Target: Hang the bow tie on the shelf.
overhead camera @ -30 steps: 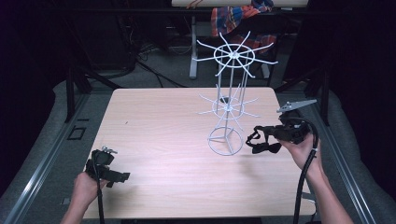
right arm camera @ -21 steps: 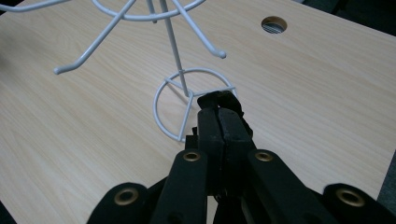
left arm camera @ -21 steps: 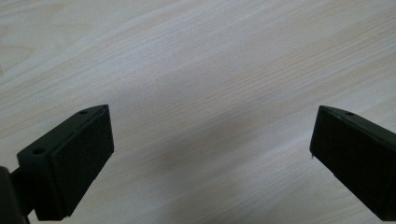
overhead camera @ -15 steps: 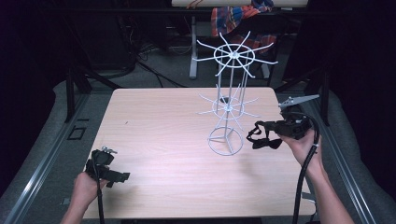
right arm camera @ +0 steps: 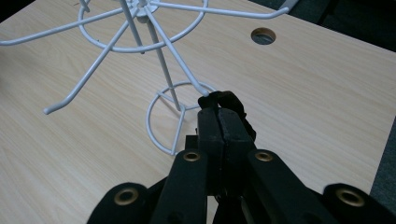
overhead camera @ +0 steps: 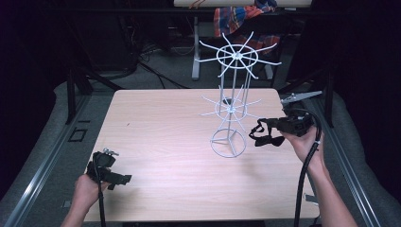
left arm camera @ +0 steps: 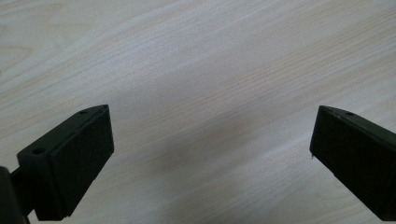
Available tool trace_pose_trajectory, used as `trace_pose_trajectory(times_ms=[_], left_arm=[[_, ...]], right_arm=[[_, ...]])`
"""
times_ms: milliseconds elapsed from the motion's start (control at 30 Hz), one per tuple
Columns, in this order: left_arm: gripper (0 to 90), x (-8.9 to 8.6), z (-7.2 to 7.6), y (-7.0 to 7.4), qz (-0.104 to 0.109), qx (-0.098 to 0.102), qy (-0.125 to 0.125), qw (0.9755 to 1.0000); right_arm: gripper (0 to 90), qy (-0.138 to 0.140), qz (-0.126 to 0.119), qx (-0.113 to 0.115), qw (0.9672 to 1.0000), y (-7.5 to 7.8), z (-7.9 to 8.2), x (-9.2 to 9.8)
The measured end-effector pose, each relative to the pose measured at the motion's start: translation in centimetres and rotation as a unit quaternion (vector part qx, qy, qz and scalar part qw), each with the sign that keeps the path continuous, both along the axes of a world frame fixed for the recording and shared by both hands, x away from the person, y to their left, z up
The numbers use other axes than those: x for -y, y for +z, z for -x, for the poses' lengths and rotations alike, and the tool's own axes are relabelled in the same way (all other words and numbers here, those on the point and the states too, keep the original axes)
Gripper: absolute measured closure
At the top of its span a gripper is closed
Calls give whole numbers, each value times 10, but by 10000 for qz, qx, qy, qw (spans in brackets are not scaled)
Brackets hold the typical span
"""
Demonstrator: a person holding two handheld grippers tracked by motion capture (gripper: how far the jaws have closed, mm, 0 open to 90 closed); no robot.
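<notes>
A white wire rack (overhead camera: 234, 56) with two tiers of hooked arms stands on the light wooden table (overhead camera: 161, 123), right of centre, on a ring base (overhead camera: 228, 142). My right gripper (overhead camera: 265, 127) hovers just right of the lower tier, shut on a black strap (overhead camera: 262, 138) that hangs in loops. In the right gripper view the closed jaws pinch the strap (right arm camera: 229, 100) close to the tip of a lower arm of the rack (right arm camera: 163, 70). My left gripper (overhead camera: 120, 179) rests low at the table's front left, open, with bare wood between its fingers (left arm camera: 74, 154).
A round hole (right arm camera: 264, 36) sits near the table's far right corner. Behind the table are a white stand, floor cables and a colourful cloth (overhead camera: 241, 14). Grey rails run along both table sides.
My right gripper has lifted the strap slightly up and away, toward the rack's lower arms. The left gripper has stayed put.
</notes>
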State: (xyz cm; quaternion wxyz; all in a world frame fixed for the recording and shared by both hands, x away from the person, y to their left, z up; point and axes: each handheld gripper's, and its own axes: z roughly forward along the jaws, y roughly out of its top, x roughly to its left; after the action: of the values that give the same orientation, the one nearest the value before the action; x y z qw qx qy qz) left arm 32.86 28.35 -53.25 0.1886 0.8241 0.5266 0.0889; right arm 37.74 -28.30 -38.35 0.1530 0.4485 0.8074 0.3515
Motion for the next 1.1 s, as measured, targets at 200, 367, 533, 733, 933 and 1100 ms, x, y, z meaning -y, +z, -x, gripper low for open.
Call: trace_pose_trajectory(times_ms=[200,367,533,733,933,1100], left_arm=[[0,1,0,0,4,-2,3,10000],[0,1,0,0,6,-7,14,10000],[0,0,0,0,5,5,-3,10000],[0,0,1,0,12,8,15,10000],[0,1,0,0,10,-3,14,10000],[0,0,0,0,1,2,4,10000]], right_arm=[[894,-29,-49,37,10000,3,-2,2],[894,-58,-57,54,10000,5,-4,2],[894,-79,-51,95,9999,7,-6,1],[894,-96,-118,151,9998,14,-5,0],[894,-109,-130,210,9996,19,-3,-1],[894,-107,-156,285,9994,24,1,0]])
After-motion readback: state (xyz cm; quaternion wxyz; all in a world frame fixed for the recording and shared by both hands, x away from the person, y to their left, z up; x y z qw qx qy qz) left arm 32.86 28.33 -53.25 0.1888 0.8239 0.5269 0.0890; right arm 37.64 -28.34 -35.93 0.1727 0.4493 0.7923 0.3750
